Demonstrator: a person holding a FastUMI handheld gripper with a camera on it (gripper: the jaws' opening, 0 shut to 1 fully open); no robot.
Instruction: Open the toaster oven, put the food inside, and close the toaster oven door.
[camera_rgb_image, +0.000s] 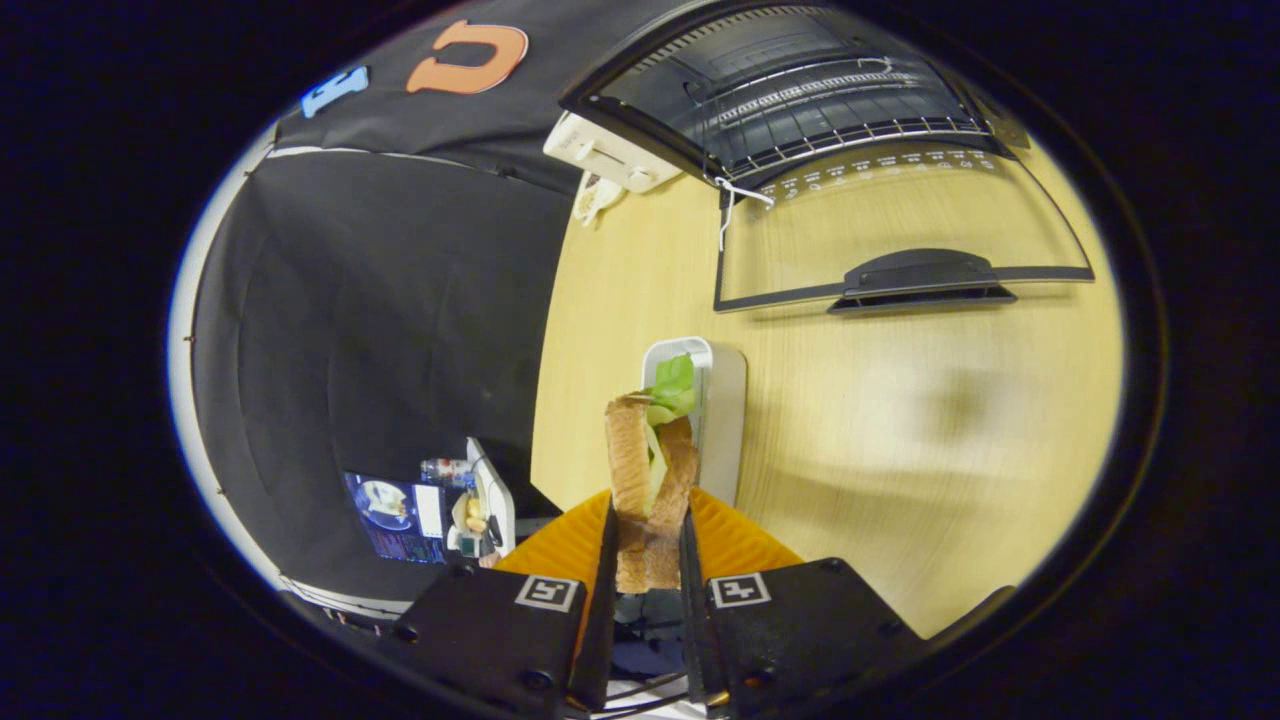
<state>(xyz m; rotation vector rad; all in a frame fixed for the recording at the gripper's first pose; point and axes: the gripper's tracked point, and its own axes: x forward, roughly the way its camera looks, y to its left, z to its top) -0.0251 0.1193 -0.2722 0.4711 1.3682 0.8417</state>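
Note:
My gripper (648, 540) is shut on a sandwich (648, 475): two brown bread slices with green lettuce sticking out ahead of the fingers. Both fingers press on the bread from either side. Beyond it, on the wooden table (900, 430), stands the toaster oven (790, 90) with its glass door (900, 230) folded down flat and open. The door's dark handle (920, 280) faces me. A wire rack (830, 110) shows inside the oven's dark cavity. Just behind the sandwich lies a white tray (715, 400), apart from the food.
A white power strip (600, 155) sits at the oven's left corner, with a white cord hanging from the door hinge. The table's left edge drops off beside the tray. Below it are a screen (395, 515) and some small items against black cloth.

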